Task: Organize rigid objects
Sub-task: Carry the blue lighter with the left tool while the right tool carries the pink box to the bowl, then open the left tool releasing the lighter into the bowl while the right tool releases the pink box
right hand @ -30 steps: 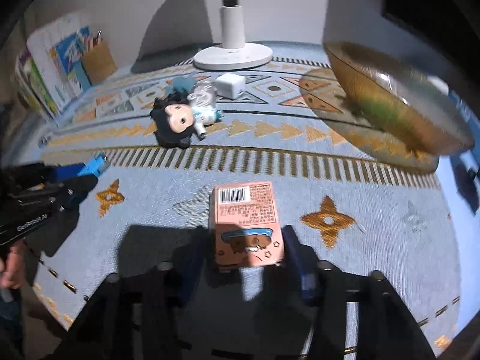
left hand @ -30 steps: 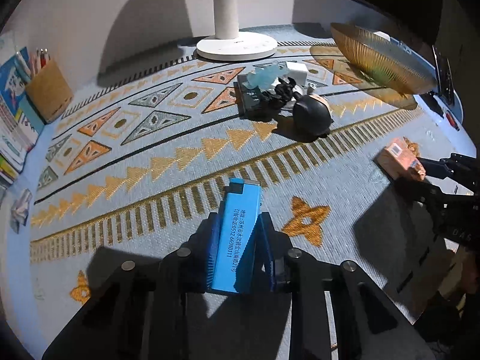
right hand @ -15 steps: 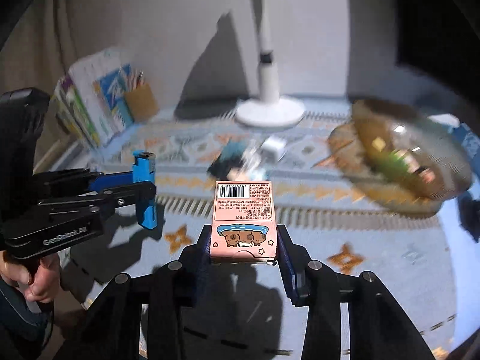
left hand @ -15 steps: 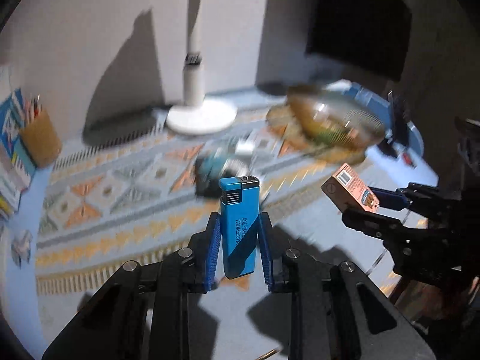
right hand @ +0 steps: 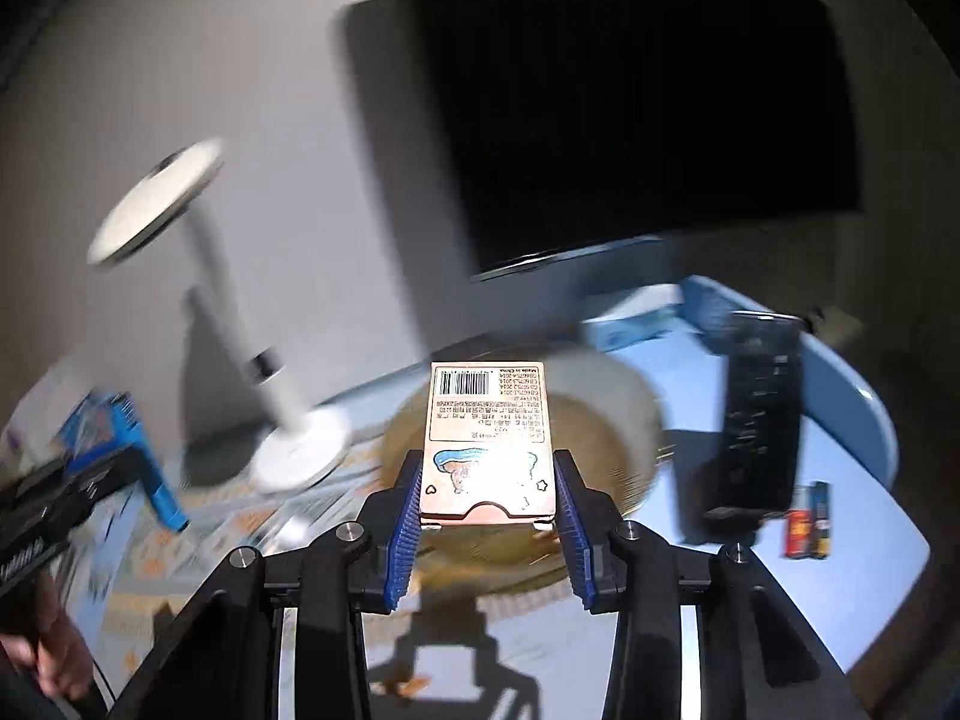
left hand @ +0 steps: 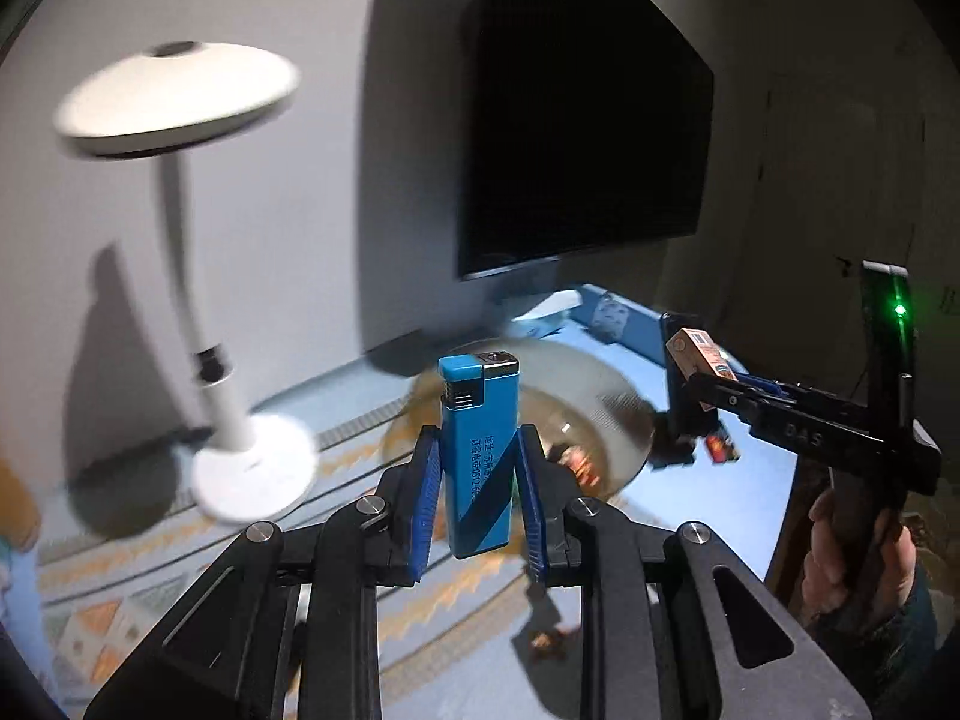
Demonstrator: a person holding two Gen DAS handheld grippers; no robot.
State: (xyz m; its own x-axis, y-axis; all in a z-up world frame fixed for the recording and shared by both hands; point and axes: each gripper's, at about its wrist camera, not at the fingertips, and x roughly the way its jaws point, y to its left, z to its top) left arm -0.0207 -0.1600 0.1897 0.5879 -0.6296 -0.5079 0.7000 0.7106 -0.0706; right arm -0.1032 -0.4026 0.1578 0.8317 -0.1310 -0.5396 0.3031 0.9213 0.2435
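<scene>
My left gripper (left hand: 479,450) is shut on a blue lighter (left hand: 478,438) held upright in the air; it also shows at the left of the right wrist view (right hand: 144,468). My right gripper (right hand: 487,480) is shut on a pink card box (right hand: 485,438) with a barcode; the box shows at the right of the left wrist view (left hand: 699,354). A ribbed amber glass bowl (left hand: 600,414) lies on the table just beyond both grippers, also in the right wrist view (right hand: 606,420), with small items inside.
A white desk lamp (left hand: 198,324) stands left of the bowl. A dark monitor (left hand: 576,120) hangs behind. A black remote (right hand: 756,414) and small batteries (right hand: 810,519) lie right of the bowl on the blue table. A patterned mat (left hand: 120,600) covers the table.
Both grippers have risen off the mat with their objects and swung right toward the bowl. The views now tilt up to the wall and monitor.
</scene>
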